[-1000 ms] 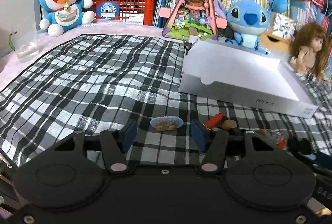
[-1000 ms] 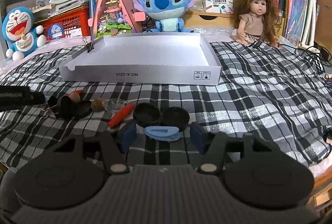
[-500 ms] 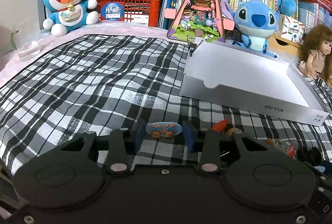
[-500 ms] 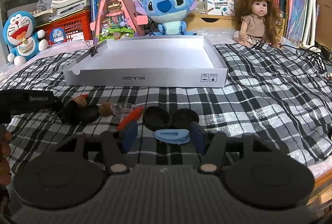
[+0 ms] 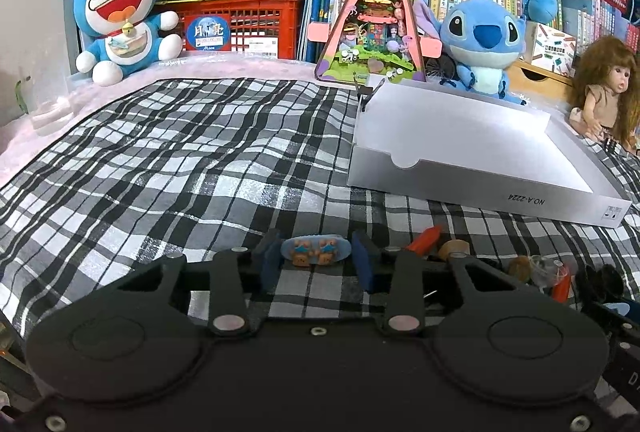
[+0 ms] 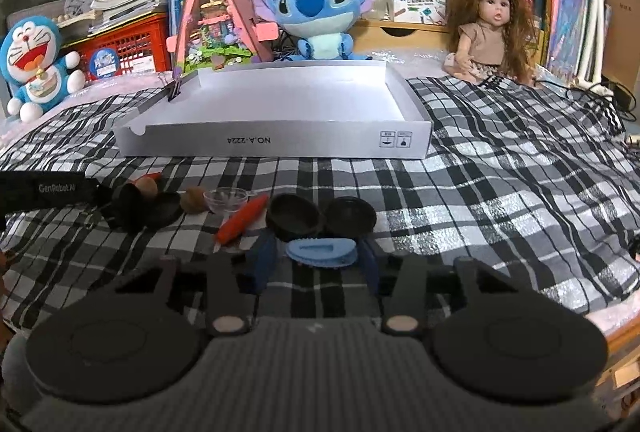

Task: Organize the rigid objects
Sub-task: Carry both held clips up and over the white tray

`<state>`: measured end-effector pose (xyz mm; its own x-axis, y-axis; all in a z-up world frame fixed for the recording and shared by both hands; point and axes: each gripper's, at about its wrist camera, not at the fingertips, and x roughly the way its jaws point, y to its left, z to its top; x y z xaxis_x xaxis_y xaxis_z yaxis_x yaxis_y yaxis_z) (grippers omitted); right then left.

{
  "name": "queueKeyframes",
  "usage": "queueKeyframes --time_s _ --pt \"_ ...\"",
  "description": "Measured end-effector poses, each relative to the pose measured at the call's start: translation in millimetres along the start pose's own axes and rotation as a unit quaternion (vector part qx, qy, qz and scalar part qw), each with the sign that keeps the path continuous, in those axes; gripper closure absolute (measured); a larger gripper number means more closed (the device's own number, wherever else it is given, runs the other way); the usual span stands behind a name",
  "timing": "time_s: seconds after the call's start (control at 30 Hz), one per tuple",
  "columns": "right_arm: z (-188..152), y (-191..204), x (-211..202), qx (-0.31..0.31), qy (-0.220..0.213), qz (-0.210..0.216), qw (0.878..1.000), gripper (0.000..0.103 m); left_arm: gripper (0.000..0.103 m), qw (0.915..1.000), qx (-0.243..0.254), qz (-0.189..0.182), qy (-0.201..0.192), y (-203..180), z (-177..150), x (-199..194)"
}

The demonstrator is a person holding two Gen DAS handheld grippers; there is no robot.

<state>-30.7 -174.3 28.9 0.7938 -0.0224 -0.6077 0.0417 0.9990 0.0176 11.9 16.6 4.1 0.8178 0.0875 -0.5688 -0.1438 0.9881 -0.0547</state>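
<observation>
My left gripper (image 5: 316, 258) is shut on a light blue hair clip with two small bears (image 5: 316, 250), held just above the checked cloth. My right gripper (image 6: 320, 256) is shut on a plain blue hair clip (image 6: 321, 251). An open white box (image 6: 280, 112) lies ahead in both views (image 5: 472, 168). Between the grippers and the box lie an orange crayon (image 6: 242, 219), two black lids (image 6: 294, 218), a small clear bowl (image 6: 226, 199) and brown nuts (image 6: 193, 202). The left gripper's body (image 6: 44, 188) shows at the right wrist view's left edge.
Plush Doraemon (image 5: 120, 20), a pink triangular toy house (image 5: 372, 20), plush Stitch (image 6: 316, 12) and a doll (image 6: 490, 24) stand along the back before bookshelves. A binder clip (image 6: 173, 88) sits on the box's far left corner. Cables (image 6: 608, 100) lie at the right.
Both grippers' jaws have narrowed onto their hair clips. Both have risen and moved forward a little; the box looks nearer in the right wrist view.
</observation>
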Motion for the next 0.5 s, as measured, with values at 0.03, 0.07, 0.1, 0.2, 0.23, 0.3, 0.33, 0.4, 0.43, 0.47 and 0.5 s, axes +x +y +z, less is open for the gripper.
queueKeyframes --time_s 0.03,0.07,0.1,0.2,0.23,0.3,0.33,0.4,0.43,0.47,0.5 --pt "0.5 0.0 0.5 -0.001 0.002 0.004 1.000 0.059 0.067 1.0000 0.002 0.001 -0.001 0.1 0.2 -0.7" --pt "1.1 -0.2 0.5 -0.001 0.002 0.005 1.000 0.059 0.067 1.0000 0.005 0.001 -0.003 0.0 0.3 -1.6" --pt "1.8 -0.3 0.2 -0.001 0.002 0.006 1.000 0.059 0.067 1.0000 0.007 0.002 -0.005 -0.1 0.8 -2.3" --pt "3.6 -1.7 -1.2 0.001 0.001 0.007 1.000 0.060 0.067 0.9999 0.012 0.001 -0.010 -0.4 2.8 -5.6" --pt "4.3 -2.0 -2.3 0.000 0.000 0.007 1.000 0.060 0.067 0.9999 0.013 0.000 -0.011 -0.2 4.0 -6.8" --pt "6.6 -2.8 -5.0 -0.002 -0.004 0.008 1.000 0.060 0.067 0.9998 0.016 -0.003 -0.013 -0.2 6.9 -9.4" --pt "7.9 -3.7 -6.4 -0.002 -0.007 0.008 1.000 0.060 0.067 0.9997 0.018 -0.005 -0.013 -0.3 8.6 -10.6" --pt "11.8 -5.7 -8.6 -0.003 -0.012 0.008 1.000 0.060 0.067 0.9996 0.022 -0.010 -0.016 -0.9 12.6 -13.1" --pt "13.8 -6.8 -9.4 -0.003 -0.014 0.007 1.000 0.060 0.067 0.9995 0.025 -0.013 -0.017 -1.1 14.9 -14.3" --pt "16.0 -8.2 -9.9 -0.003 -0.017 0.005 1.000 0.060 0.067 0.9994 0.027 -0.017 -0.015 -1.6 17.4 -15.2" --pt "17.9 -9.5 -10.5 -0.003 -0.019 0.004 1.000 0.060 0.067 0.9993 0.029 -0.021 -0.013 -1.8 19.7 -15.6"
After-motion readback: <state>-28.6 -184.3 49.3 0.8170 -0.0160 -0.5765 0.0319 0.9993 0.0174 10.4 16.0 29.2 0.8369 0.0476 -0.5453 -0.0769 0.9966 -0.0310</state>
